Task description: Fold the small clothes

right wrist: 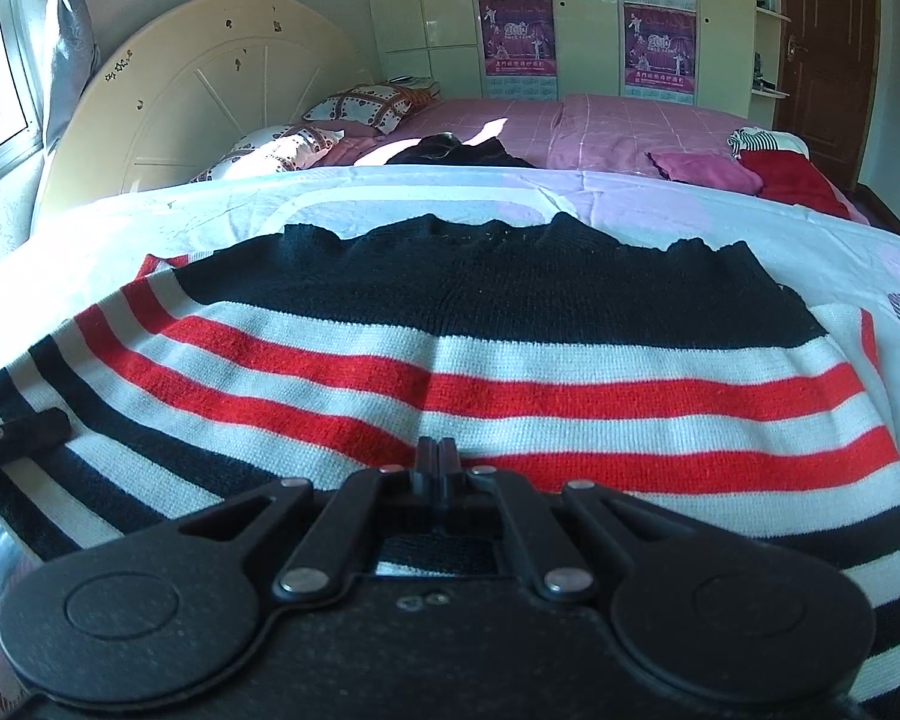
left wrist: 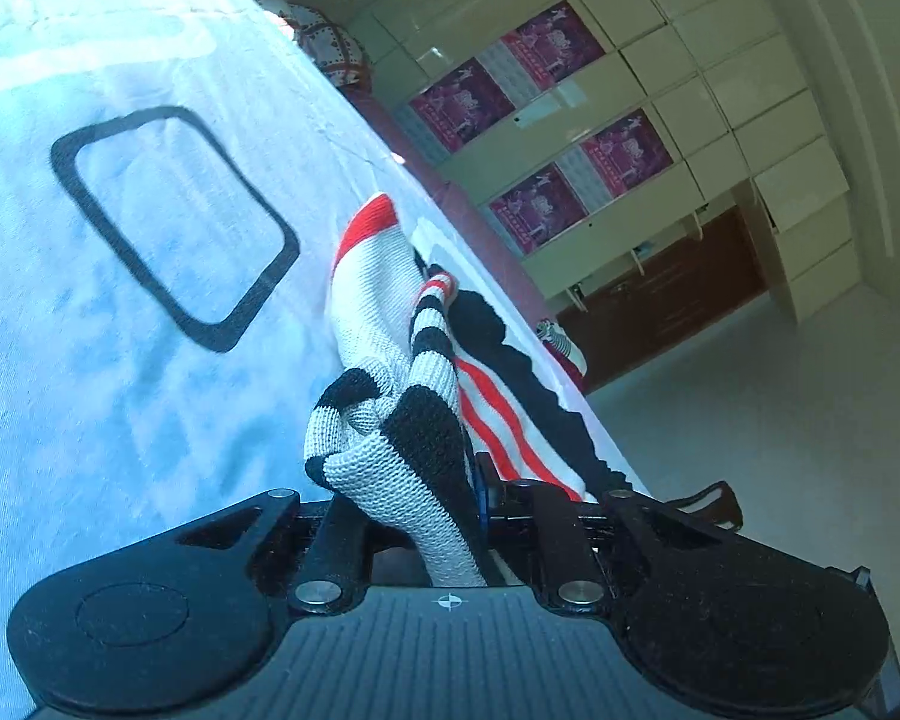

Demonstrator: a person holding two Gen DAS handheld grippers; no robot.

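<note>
Left gripper (left wrist: 444,516) fingertips: buried under the bunched sweater (left wrist: 390,420) cloth, grip point unseen.
Sweater near edge: covered by the right gripper (right wrist: 432,468) body, cut off at the bottom of the right view.
Right gripper's hold: closed tips against the knit, pinched cloth impossible to tell.
Poster (right wrist: 660,42) writing: too small to read.
Clothes pile (right wrist: 768,168) far on the bed: items indistinct.

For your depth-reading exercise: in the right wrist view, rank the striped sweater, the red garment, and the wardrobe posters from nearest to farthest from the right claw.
1. Striped sweater, directly under the right claw.
2. Red garment, far right on the bed.
3. Wardrobe posters, on the back wall.
</note>
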